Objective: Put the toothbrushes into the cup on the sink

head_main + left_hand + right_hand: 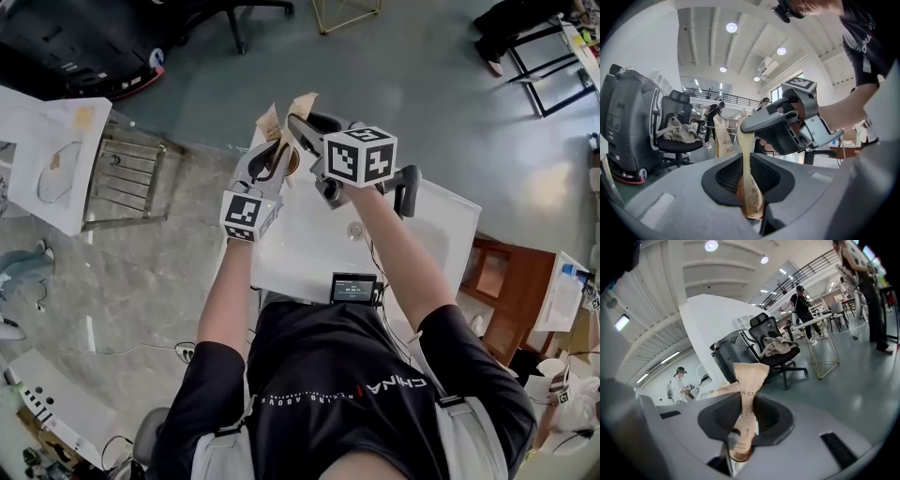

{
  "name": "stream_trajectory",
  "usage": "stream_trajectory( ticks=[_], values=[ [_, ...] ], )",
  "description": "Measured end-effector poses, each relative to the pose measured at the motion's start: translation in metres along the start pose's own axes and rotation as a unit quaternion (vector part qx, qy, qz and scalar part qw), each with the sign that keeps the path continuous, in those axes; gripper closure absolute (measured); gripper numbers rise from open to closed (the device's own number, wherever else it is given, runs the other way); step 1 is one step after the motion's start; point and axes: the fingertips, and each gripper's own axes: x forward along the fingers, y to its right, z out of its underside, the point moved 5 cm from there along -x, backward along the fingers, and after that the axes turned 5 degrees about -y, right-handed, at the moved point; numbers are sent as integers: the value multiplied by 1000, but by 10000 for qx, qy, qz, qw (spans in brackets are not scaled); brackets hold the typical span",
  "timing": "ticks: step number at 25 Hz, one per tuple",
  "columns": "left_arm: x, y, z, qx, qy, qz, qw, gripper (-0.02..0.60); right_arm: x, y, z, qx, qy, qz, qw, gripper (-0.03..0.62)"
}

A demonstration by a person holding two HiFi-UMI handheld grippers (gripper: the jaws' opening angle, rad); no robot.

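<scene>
In the head view both grippers are held close together over the back left corner of the white sink (441, 234). My left gripper (274, 150) is shut on a tan paper-wrapped toothbrush (270, 122) that stands upright between the jaws; the left gripper view shows the same wrapped toothbrush (750, 187) pinched between the pads. My right gripper (298, 127) is shut on a second wrapped toothbrush (303, 103), and its printed wrapper (746, 394) fans out above the jaws. A brown round shape (292, 161) shows between the grippers; I cannot tell whether it is the cup.
A black faucet (409, 187) stands at the sink's back right, the drain (354, 230) is mid-basin, and a small screen (353, 288) is on the front rim. A metal rack (127, 173) stands left, a wooden cabinet (502, 281) right. An office chair (780, 352) and people are farther off.
</scene>
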Motion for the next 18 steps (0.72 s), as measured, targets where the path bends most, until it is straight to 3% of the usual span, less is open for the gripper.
stream_trajectory(
  ticks=[1,8,18],
  values=[
    [0,0,-1,6,-14,48,10000,538,-1,-1,0,-64,34,48,10000,520],
    [-17,-1,-10,-23,4,121,9999,511,-8,-18,-8,-708,375,201,9966,554],
    [-59,-20,2,-272,-65,-362,9990,511,-2,-35,27,-1543,224,215,9875,554]
  ],
)
